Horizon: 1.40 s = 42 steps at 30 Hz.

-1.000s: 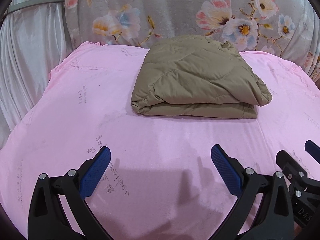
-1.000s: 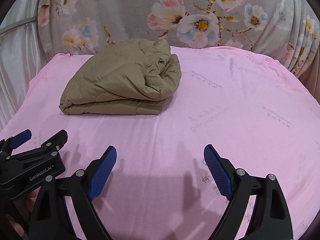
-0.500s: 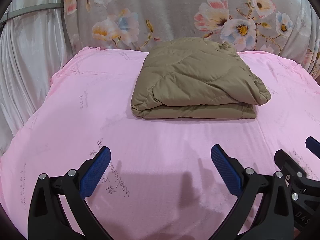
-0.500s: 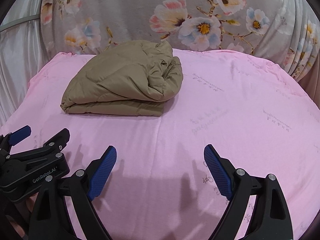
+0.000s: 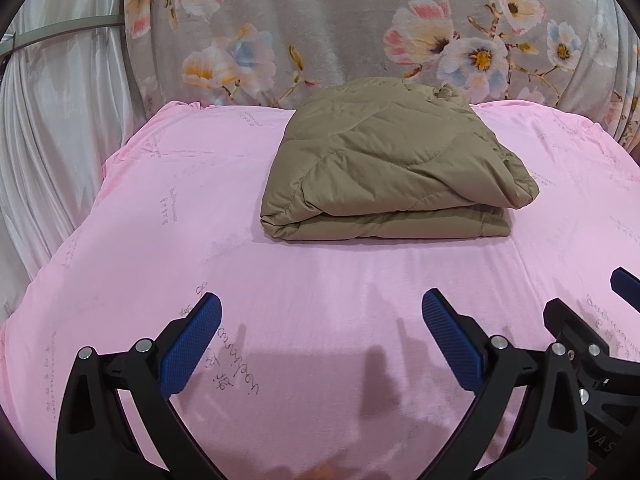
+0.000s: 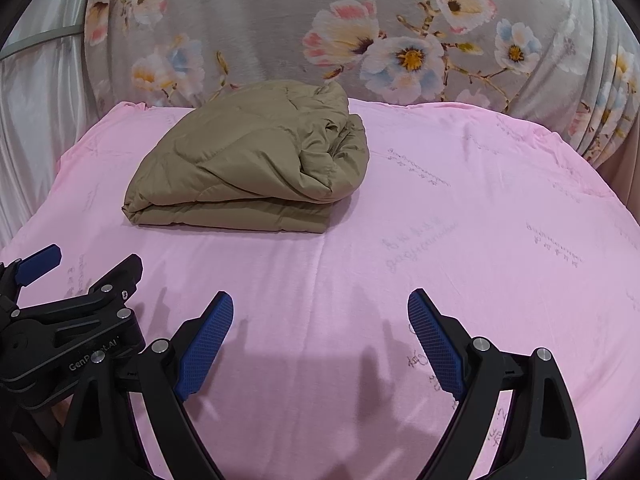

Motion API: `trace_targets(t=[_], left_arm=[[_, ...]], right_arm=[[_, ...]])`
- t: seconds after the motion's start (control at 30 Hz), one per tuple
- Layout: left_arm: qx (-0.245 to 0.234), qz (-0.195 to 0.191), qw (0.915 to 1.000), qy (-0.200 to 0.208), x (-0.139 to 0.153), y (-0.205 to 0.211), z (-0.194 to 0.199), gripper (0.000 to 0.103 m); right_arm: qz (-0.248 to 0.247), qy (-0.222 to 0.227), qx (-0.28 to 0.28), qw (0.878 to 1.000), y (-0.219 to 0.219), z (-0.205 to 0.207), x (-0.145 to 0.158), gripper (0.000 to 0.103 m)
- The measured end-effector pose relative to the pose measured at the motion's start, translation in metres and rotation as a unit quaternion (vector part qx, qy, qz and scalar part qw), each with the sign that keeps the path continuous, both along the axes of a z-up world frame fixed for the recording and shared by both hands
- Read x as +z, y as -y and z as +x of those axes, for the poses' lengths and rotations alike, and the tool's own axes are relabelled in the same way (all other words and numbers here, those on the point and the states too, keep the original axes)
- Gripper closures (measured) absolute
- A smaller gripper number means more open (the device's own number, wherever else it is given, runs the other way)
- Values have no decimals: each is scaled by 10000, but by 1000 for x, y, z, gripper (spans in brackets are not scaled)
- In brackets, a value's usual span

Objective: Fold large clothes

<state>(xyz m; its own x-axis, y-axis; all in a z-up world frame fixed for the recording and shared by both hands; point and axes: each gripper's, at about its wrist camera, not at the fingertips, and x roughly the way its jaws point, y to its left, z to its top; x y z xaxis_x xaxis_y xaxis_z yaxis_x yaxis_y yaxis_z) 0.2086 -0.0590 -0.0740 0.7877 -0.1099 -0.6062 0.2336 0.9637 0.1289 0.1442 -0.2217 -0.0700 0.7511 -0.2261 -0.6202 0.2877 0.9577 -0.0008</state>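
A khaki quilted jacket [image 5: 392, 164] lies folded into a thick rectangular bundle on the pink sheet [image 5: 168, 216], toward the back. It also shows in the right wrist view [image 6: 252, 164], left of centre. My left gripper [image 5: 320, 332] is open and empty, held over the sheet well short of the bundle. My right gripper [image 6: 320, 328] is open and empty too, beside the left one. Each gripper shows at the edge of the other's view.
A grey floral cloth [image 5: 360, 28] hangs behind the bed. White curtains [image 5: 44, 128] hang at the left. The pink sheet [image 6: 500, 220] stretches bare to the right of the bundle. The bed's edges drop off at the left and right.
Both grippers have drawn back and up slightly from the bundle; it sits a little lower in both views. The jaws stay open.
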Motion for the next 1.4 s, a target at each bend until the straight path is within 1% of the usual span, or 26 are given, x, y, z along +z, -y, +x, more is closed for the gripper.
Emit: trace_targets(t=[0.6, 1.4], left_arm=[[38, 44, 10000, 58, 3, 2, -2, 5], [63, 26, 10000, 19, 3, 3, -4, 5]], right_arm=[[-6, 4, 6, 10000, 1, 0, 0, 16], [-25, 17, 2, 10000, 2, 0, 0, 16]])
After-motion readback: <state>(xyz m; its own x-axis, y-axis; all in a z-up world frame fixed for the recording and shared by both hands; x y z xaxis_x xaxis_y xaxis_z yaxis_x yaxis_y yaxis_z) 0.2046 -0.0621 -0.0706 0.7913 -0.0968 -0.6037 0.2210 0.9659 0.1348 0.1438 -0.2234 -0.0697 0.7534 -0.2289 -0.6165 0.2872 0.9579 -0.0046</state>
